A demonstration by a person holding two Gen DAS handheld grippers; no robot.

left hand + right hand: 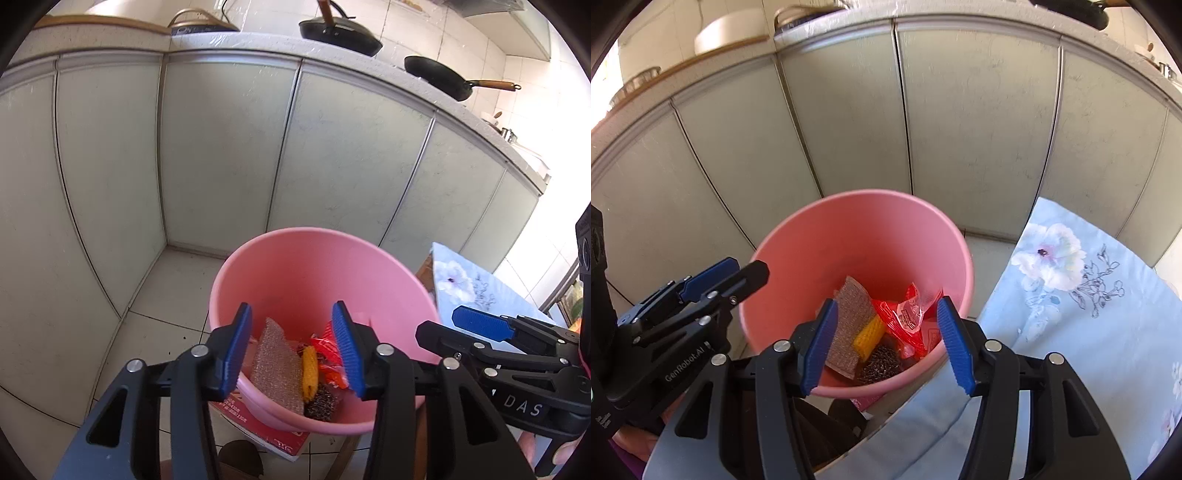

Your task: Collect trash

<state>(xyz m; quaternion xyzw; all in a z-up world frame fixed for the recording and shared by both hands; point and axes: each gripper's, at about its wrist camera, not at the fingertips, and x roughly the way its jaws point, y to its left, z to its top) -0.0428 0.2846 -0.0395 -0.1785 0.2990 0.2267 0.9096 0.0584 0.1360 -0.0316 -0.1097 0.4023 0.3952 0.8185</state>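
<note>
A pink bucket [303, 258] [864, 229] stands on the tiled floor below both grippers. At its bottom lie a brown scouring cloth [277, 365] [849, 314], a yellow sponge [309, 373] [868, 334], a dark steel-wool ball [320, 402] [881, 363] and red wrappers [325, 350] [908, 317]. My left gripper [293, 354] hovers over the bucket's near rim, open, nothing between its blue pads. My right gripper [888, 343] hangs open above the rim too, empty. Each gripper shows at the edge of the other's view: the right gripper [480, 328], the left gripper [735, 275].
Pale cabinet doors [221, 147] close off the space behind the bucket, under a counter with black pans [436, 77]. A table with a blue floral cloth [1071, 295] stands right of the bucket. A red-printed box [273, 435] lies under the bucket's near side.
</note>
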